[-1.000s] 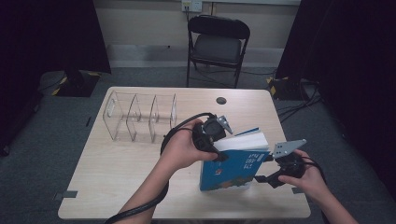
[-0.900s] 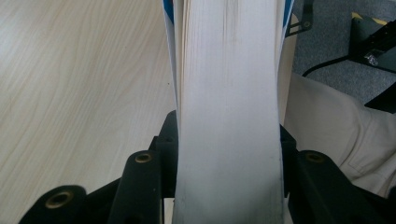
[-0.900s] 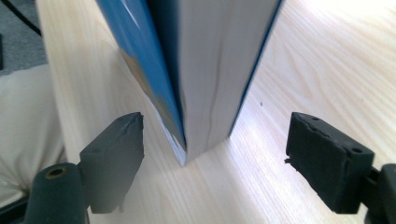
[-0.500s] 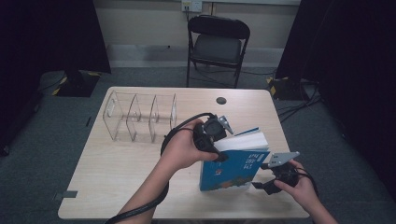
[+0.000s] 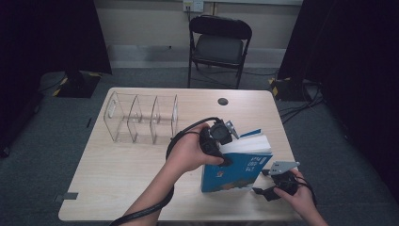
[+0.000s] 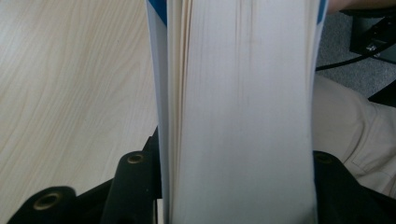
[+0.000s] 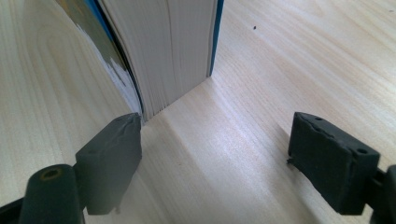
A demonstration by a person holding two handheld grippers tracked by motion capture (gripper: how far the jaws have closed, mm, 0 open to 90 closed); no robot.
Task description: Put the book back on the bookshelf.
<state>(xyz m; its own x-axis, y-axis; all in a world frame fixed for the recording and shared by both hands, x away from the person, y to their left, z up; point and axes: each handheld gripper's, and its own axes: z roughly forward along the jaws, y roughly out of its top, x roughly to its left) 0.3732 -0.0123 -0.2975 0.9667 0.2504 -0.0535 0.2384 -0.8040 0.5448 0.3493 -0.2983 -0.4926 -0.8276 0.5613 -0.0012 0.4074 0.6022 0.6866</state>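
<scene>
A thick blue book (image 5: pixel 237 169) stands on edge on the wooden table (image 5: pixel 127 188), leaning slightly. My left gripper (image 5: pixel 221 141) grips its upper left corner from above. In the left gripper view the white page block (image 6: pixel 243 93) sits between the jaws (image 6: pixel 236 149), which touch both covers. These jaws have just been opening a little with the book still between them. My right gripper (image 5: pixel 260 182) is low on the table at the book's lower right corner, open. In the right gripper view (image 7: pixel 215 163) the book's bottom corner (image 7: pixel 177 56) lies just beyond the left jaw.
A clear acrylic divider rack (image 5: pixel 141 117) stands at the table's back left. A small dark round mark (image 5: pixel 223 101) lies near the far edge. A black folding chair (image 5: pixel 219 44) stands behind the table. The left gripper's cable (image 5: pixel 155 207) trails off the front edge.
My right gripper has come down to the tabletop and closer to the book's lower right corner. The left hand and the book have stayed in place.
</scene>
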